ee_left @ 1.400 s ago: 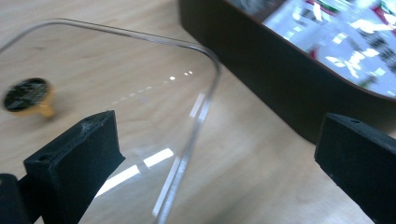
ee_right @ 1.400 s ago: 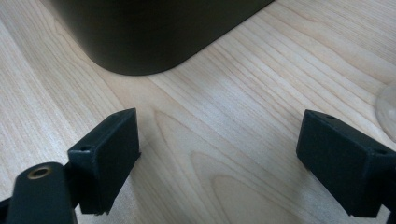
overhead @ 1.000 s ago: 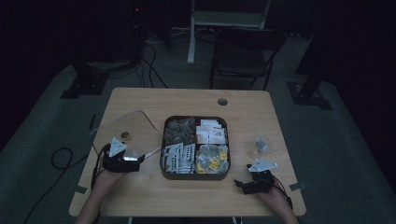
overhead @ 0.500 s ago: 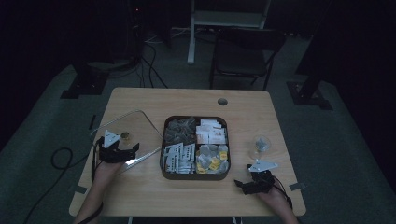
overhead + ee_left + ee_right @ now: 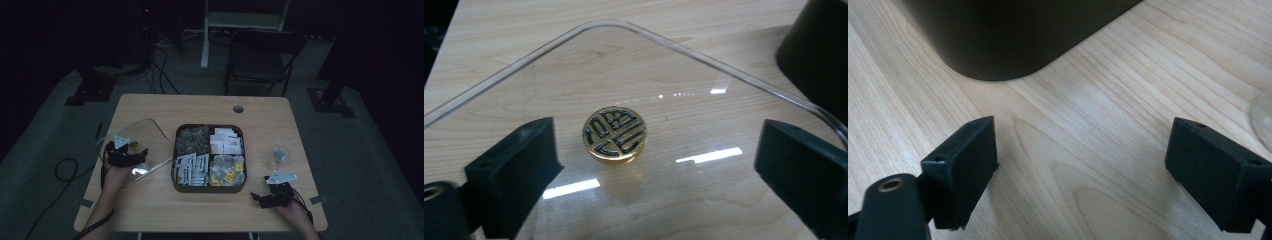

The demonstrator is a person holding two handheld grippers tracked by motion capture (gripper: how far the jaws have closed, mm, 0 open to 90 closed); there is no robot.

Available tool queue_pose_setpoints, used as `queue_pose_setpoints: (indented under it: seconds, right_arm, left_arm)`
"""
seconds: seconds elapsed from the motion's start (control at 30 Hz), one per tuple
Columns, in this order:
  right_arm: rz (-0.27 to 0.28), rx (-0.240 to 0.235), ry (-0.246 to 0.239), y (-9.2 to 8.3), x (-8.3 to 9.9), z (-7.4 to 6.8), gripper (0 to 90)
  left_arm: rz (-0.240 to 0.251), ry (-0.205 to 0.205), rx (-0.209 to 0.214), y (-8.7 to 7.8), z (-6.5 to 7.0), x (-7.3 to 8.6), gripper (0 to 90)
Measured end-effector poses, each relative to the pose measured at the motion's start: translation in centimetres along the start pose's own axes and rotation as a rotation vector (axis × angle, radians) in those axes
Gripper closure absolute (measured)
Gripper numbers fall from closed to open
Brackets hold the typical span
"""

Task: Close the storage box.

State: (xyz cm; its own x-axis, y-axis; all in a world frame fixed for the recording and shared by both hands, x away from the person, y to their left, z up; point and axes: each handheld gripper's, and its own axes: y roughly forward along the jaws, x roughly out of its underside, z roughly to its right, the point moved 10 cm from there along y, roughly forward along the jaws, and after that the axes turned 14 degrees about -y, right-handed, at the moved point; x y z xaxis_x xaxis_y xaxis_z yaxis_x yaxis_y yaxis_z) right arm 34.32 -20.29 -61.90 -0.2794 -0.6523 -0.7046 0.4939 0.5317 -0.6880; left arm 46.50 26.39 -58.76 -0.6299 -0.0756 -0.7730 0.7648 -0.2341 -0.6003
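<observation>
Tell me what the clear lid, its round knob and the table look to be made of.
Lid: clear glass or acrylic, glossy; the wood grain shows through and lights glint on it.
Knob: likely brass-coloured metal, shiny gold with black inlaid pattern.
Table: pale wood or wood-look laminate, matte, with streaked grain.

A black emblem of blocky, letter-like strokes is showing on the gold knob point(image 5: 614, 134) of the lid point(image 5: 704, 120), though no plain word is coming through. The packets point(image 5: 192, 169) in the box are staying too small to read.
</observation>
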Motion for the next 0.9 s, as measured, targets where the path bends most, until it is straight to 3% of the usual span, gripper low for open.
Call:
queue_pose_setpoints:
  seconds: [0.17, 0.2, 0.27, 0.33, 0.43, 0.5, 0.67, 0.8, 0.9]
  right_arm:
    - [0.0, 0.0, 0.001, 0.0, 0.0, 0.0, 13.1]
    - [0.0, 0.0, 0.0, 0.0, 0.0, 0.0, 13.1]
    - [0.0, 0.0, 0.0, 0.0, 0.0, 0.0, 13.1]
    - [0.0, 0.0, 0.0, 0.0, 0.0, 0.0, 13.0]
    - [0.0, 0.0, 0.0, 0.0, 0.0, 0.0, 13.1]
    - [0.0, 0.0, 0.0, 0.0, 0.0, 0.0, 13.1]
    - [0.0, -0.001, 0.0, 0.0, 0.0, 0.0, 13.1]
    - [0.0, -0.001, 0.0, 0.0, 0.0, 0.0, 13.1]
    - [0.0, -0.001, 0.0, 0.0, 0.0, 0.0, 13.3]
  left_arm:
    - [-0.015, -0.018, -0.036, 0.5, -0.7, -0.1, 8.2]
    - [-0.007, -0.017, -0.041, 0.5, -0.8, -0.3, 14.4]
    - [-0.009, -0.022, -0.053, 0.7, -1.0, -0.4, 15.7]
    - [-0.012, -0.019, -0.053, 0.9, -1.1, -0.4, 22.5]
    - [-0.016, -0.02, -0.038, 1.1, -1.0, -0.4, 27.0]
    - [-0.026, -0.014, -0.051, 1.4, -1.1, -0.3, 28.0]
    - [-0.016, 0.0, -0.039, 1.8, -0.8, -0.5, 39.6]
    - [-0.027, 0.015, -0.076, 2.1, -0.8, -0.5, 41.3]
    - [-0.031, 0.001, -0.096, 2.3, -1.0, -0.5, 45.6]
